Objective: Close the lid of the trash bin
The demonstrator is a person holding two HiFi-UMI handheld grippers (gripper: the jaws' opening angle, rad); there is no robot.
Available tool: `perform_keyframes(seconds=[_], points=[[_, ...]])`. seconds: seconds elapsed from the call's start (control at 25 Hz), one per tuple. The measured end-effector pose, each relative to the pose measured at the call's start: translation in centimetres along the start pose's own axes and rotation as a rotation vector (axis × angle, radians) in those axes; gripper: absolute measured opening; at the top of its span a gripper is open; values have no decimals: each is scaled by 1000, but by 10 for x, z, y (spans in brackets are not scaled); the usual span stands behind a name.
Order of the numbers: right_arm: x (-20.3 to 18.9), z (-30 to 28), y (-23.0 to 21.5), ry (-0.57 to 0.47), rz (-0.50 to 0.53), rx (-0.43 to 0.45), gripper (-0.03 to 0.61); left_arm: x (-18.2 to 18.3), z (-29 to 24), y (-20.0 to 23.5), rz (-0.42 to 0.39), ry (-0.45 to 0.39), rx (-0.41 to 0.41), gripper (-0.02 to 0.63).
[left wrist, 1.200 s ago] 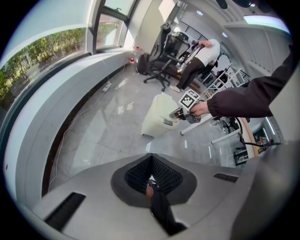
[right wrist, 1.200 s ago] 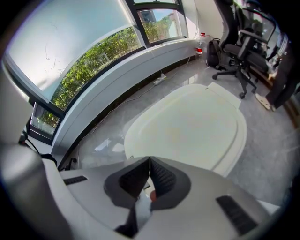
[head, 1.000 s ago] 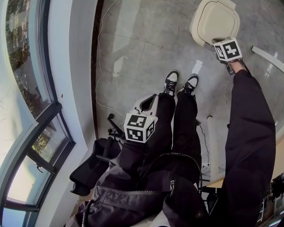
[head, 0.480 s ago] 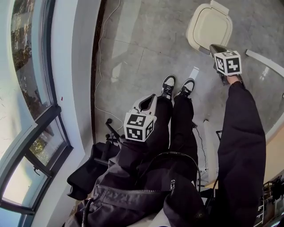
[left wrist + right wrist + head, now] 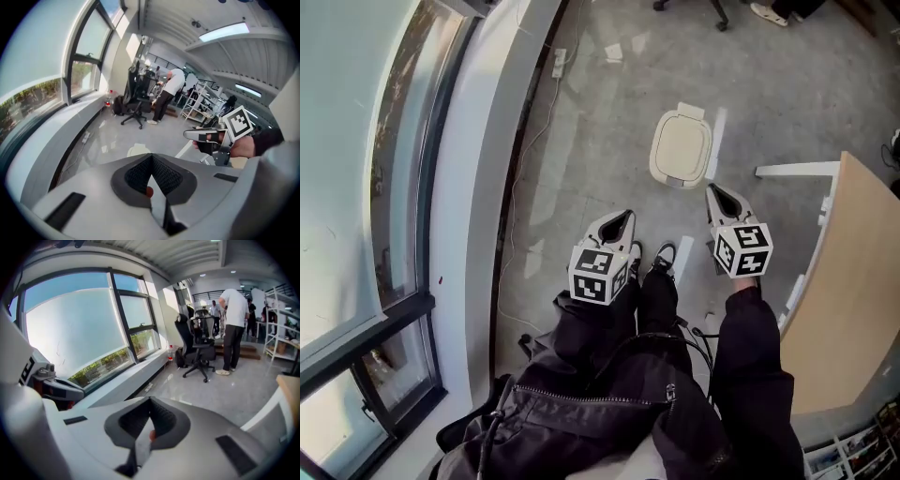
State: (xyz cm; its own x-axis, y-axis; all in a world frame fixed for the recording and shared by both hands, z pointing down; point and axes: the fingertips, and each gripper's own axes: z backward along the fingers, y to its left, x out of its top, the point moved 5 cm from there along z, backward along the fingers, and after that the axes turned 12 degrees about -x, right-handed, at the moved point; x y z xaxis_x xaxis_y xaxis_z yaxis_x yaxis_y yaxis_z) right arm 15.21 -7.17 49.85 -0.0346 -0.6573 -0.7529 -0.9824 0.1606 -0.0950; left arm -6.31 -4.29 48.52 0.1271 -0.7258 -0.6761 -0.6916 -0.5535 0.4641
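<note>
Closed trash bin (image 5: 682, 148), ahead of left gripper (image 5: 619, 221) and right gripper (image 5: 716, 194), untouched, both fingers pressed together, empty

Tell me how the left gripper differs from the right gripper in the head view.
The right gripper shows right next to the trash bin; the left gripper is farther from it, over the person's legs. The right gripper is beside the wooden desk; the left gripper is nearer the window. Both are shut, empty and touch nothing.

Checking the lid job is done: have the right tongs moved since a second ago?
Yes. The right tongs have pulled back from the trash bin and now sit clear of it.
</note>
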Motion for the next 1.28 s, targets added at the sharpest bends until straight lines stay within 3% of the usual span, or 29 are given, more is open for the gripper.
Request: perform_keyframes(seconds=[0.32, 0.56, 0.96, 1.28], points=[[103, 156, 6, -253, -17, -116, 6, 114, 43, -98, -174, -164, -94, -5], [149, 271, 21, -391, -32, -179, 5, 170, 99, -173, -281, -301, -145, -5], [206, 373, 43, -614, 31, -245, 5, 216, 166, -248, -433, -450, -191, -5], [224, 399, 55, -693, 5, -301, 5, 223, 195, -260, -462, -504, -185, -5]])
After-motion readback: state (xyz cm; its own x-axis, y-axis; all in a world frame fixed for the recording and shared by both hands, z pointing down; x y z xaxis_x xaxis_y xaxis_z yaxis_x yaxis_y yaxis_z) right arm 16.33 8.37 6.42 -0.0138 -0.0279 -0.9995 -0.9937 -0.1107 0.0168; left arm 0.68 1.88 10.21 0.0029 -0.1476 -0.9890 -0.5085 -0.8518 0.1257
